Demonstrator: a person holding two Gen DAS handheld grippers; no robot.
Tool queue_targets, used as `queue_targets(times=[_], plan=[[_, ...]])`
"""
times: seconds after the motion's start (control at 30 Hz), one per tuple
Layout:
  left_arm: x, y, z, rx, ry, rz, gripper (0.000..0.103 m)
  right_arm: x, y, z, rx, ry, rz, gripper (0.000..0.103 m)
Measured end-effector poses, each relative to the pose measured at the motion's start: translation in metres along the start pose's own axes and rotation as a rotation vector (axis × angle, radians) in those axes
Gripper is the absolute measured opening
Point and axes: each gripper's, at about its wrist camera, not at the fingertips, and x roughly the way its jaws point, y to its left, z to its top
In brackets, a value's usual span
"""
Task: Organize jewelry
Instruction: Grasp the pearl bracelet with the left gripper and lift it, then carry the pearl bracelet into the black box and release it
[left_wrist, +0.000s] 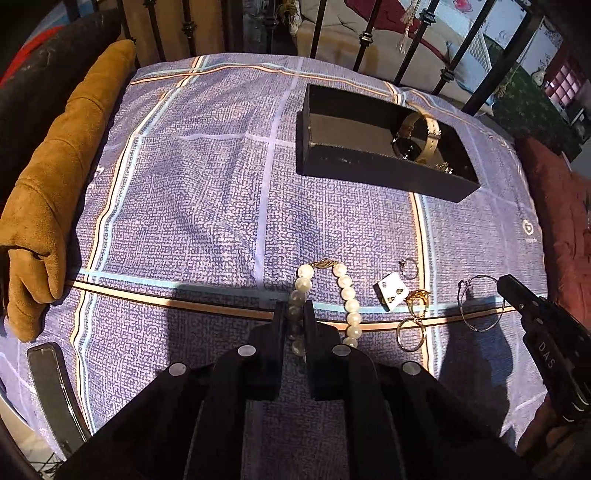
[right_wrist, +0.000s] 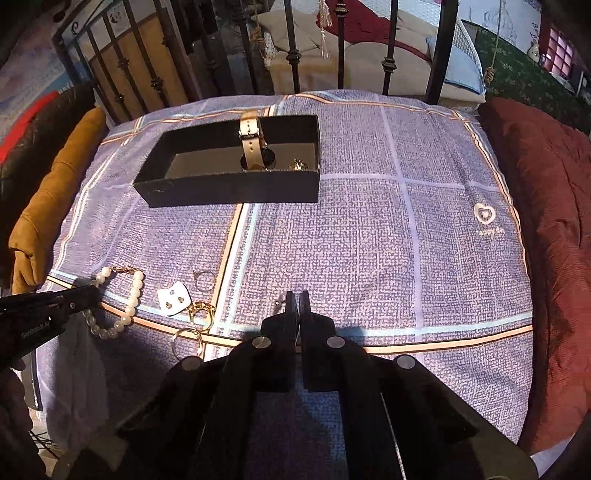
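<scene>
On the purple checked cloth (left_wrist: 207, 177), jewelry is laid out in a loose row along the near stripe, and both grippers are lowered into it. The left gripper (left_wrist: 295, 314) is seen clamped on the pearl bracelet (left_wrist: 347, 295), its jaws narrowed onto the left strand so that pearls are pinched between the pads. The rest of the bracelet is left curving on the cloth, its gold clasp at the far end. Just to the right, a small white earring card (left_wrist: 389, 291) is seen, with a thin silver ring (left_wrist: 408, 268) beyond it and a gold keyring (left_wrist: 412, 325) lying in front. Further right, the large wire hoop (left_wrist: 480, 302) is caught at its rim by the right gripper (right_wrist: 295, 299), whose jaws are closed tight; in the right wrist view only a sliver of wire is visible at the tips. Further back, a black box (right_wrist: 229, 192) is set open on the cloth, with a watch (right_wrist: 253, 144) standing inside it and a small gold piece beside the watch. A tan cushion (left_wrist: 55, 192) is pressed along the left edge, a dark red one (right_wrist: 546, 206) along the right
</scene>
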Motion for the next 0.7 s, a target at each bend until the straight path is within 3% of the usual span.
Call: queue_targets(times=[0.37,0.7], plan=[[-0.039,-0.013,0.016,0.039,-0.062,-0.022,0.009,-0.037,0.001,0.021,0.017,-0.075,0.049,0.003],[-0.039,-0.022,0.024,0.062,-0.071,-0.028,0.009,-0.039,0.003,0.03,0.017,-0.095,0.05,0.003]])
